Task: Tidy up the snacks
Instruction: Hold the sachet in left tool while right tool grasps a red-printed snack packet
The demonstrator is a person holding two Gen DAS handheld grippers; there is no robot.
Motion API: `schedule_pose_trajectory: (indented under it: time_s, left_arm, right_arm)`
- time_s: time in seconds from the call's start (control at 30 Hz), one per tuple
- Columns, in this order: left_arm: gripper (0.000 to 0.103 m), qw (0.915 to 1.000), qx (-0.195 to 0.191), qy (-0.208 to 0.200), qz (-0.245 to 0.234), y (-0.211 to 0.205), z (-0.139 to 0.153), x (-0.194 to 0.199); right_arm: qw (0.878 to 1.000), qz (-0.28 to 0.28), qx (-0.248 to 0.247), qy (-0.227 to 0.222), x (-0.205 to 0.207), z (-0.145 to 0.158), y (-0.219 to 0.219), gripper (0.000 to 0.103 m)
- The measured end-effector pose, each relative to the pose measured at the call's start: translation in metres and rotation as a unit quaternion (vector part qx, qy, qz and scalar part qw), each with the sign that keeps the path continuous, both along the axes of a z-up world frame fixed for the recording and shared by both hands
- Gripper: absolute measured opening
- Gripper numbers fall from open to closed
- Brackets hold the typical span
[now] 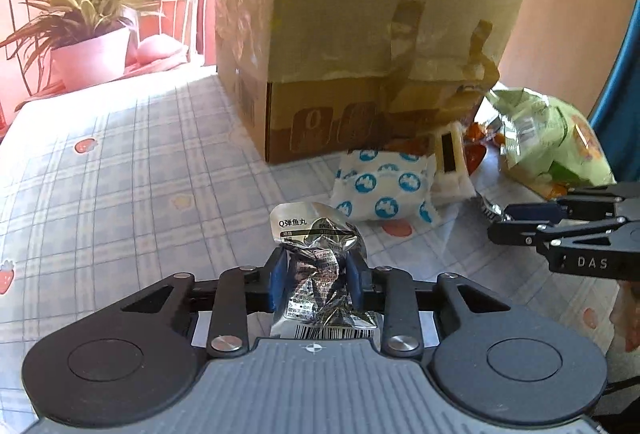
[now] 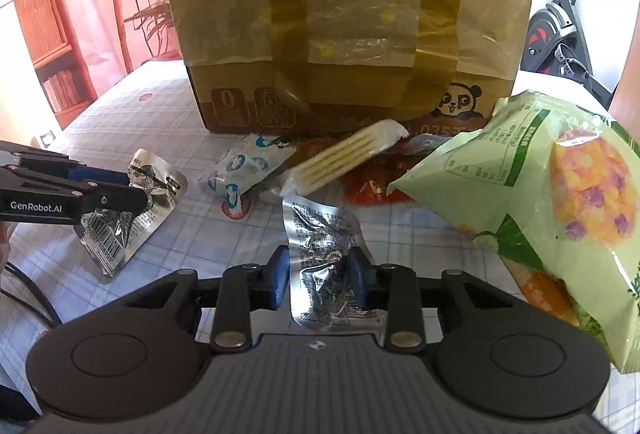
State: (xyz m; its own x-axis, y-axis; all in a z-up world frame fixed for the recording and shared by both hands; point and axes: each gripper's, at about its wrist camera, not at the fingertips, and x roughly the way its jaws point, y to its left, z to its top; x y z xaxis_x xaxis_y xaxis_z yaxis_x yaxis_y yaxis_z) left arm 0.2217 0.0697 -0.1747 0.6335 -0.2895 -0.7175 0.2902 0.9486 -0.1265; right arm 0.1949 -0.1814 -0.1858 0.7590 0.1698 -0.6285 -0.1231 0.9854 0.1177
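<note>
**Snacks: one foil pouch in each claw**

Snacks lie heaped on the checked tablecloth (image 1: 120, 161) before the cardboard box (image 2: 348, 33). Left gripper (image 1: 318, 274) is pinched narrow on a silver fish-ball pouch (image 1: 320, 266); right gripper (image 2: 322, 274) is likewise closed on a second foil pouch (image 2: 324, 254). Green chip bag (image 2: 540, 218) and blue-dotted packet (image 1: 384, 185) lie loose. Step judged: pick-up. Next calls for lifting both pouches clear and choosing a sorted spot
</note>
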Motion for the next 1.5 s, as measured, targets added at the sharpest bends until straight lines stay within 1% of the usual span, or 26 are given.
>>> schedule_pose_trajectory:
  time_s: [0.2, 0.33, 0.37, 0.47, 1.03, 1.1, 1.13, 1.37, 1.5]
  left_arm:
    - [0.034, 0.9999, -0.004, -0.012, 0.004, 0.004, 0.010, -0.002]
    - [0.034, 0.9996, -0.011, -0.025, 0.006, 0.006, 0.018, -0.004]
    - [0.034, 0.9995, -0.012, -0.028, 0.007, 0.007, 0.020, -0.005]
    - [0.034, 0.9992, -0.015, -0.035, 0.009, 0.008, 0.026, -0.007]
    - [0.034, 0.9985, -0.022, -0.046, 0.019, 0.008, 0.031, -0.014]
    - [0.034, 0.9984, -0.021, -0.047, 0.022, 0.008, 0.032, -0.015]
    - [0.034, 0.9984, -0.021, -0.048, 0.023, 0.008, 0.033, -0.016]
    - [0.034, 0.9982, -0.022, -0.045, 0.032, 0.010, 0.033, -0.019]
    - [0.034, 0.9982, -0.025, -0.041, 0.035, 0.009, 0.030, -0.018]
  right_arm:
    - [1.000, -0.003, 0.008, -0.012, -0.006, 0.008, -0.001, 0.032]
    - [1.000, -0.005, 0.012, -0.020, -0.009, 0.014, -0.002, 0.027]
    - [1.000, -0.006, 0.011, -0.022, -0.010, 0.016, -0.002, 0.019]
    - [1.000, -0.009, 0.010, -0.027, -0.011, 0.020, -0.002, 0.016]
    - [0.999, -0.011, 0.017, -0.031, -0.015, 0.019, -0.005, 0.015]
    - [0.999, -0.011, 0.019, -0.032, -0.015, 0.019, -0.006, 0.012]
    - [0.999, -0.011, 0.020, -0.033, -0.016, 0.018, -0.006, 0.008]
    - [0.999, -0.021, 0.033, -0.029, -0.019, 0.013, -0.016, 0.008]
    - [0.999, -0.014, 0.022, -0.021, -0.019, 0.010, -0.015, 0.015]
